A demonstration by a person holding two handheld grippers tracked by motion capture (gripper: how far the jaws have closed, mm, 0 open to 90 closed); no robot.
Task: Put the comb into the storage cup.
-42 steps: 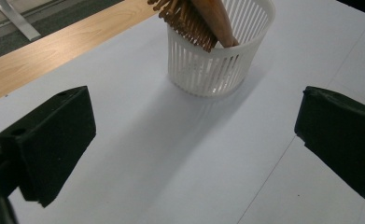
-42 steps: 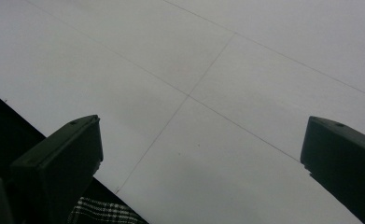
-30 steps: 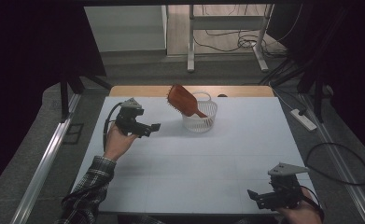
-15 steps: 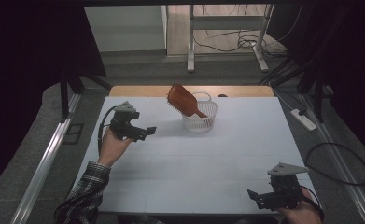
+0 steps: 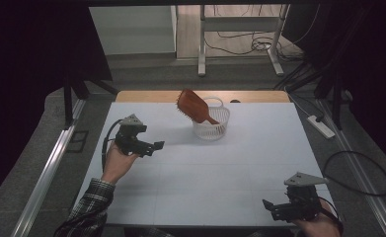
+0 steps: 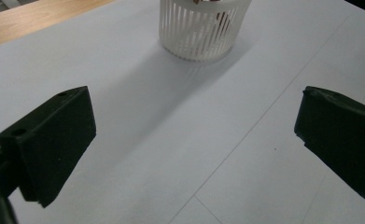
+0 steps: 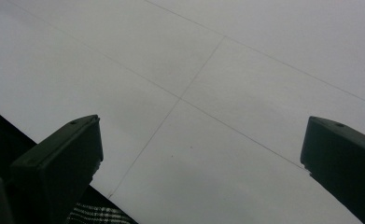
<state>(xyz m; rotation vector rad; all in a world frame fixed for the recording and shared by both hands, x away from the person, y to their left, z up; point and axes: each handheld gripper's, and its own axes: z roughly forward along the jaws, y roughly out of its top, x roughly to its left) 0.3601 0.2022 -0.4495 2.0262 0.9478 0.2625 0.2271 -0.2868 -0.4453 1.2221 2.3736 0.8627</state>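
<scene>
1. The hairbrush (image 5: 193, 105) stands in the white slatted basket (image 5: 212, 129) at the far middle of the worktop (image 5: 230, 173). Its handle end is down inside the basket and its broad reddish-brown head sticks up and out over the rim.

2. From the left gripper (image 5: 148, 147) the basket lies to the right and a little farther off, near but not touching. In the left gripper view the basket (image 6: 202, 28) sits straight ahead, between the lines of the two jaws, so this gripper already faces it.

3. The left gripper is plainly the nearer one. The right gripper (image 5: 275, 210) sits at the near right corner, well apart from the basket and aimed over bare worktop.

4. Both grippers have their jaws spread wide and hold nothing.

5. The brush's long axis runs slantwise: head up and to the far left, handle down and to the near right. The head leans out over the basket's left rim, towards the left gripper's side.

6. My judgement: any grasp by the left gripper would best close across the head or neck, crosswise to that slant.
</scene>
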